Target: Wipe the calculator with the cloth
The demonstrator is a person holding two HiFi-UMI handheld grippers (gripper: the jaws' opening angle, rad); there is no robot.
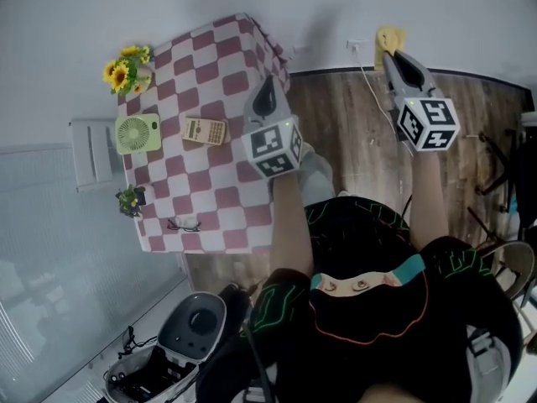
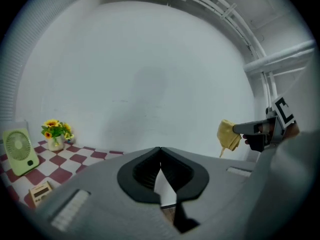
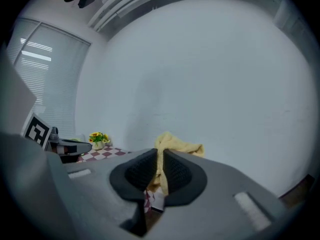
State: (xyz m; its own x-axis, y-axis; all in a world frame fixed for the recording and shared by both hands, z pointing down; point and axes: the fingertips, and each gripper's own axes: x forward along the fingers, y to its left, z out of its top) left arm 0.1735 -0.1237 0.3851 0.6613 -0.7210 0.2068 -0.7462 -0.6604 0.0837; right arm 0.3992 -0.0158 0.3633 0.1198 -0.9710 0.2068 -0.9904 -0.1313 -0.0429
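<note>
The right gripper is clenched on the yellow cloth. In the right gripper view the cloth is seen pinched between the dark pads, with a bunch of it standing above the tips of the right gripper. The left gripper is closed too, but nothing is held in it. In its own view the tips of the left gripper are pressed together and only the wall is seen behind them.

The calculator is found left of centre in the head view, lying flat on the checked table. In the left gripper view it is seen at the lower left. It is not touched by anything.

So the cloth is already picked up, but the wiping is judged not yet begun. The cloth is kept at the upper right of the head view, over the wooden floor and well apart from the calculator. It has to be brought across to the table, and then the wiping itself is left.

A small green fan stands just beside the calculator, to its left in the frame. A pot of sunflowers is placed above it, and a small plant and a pair of glasses lie lower on the table. The fan could be knocked by a wide stroke.
</note>
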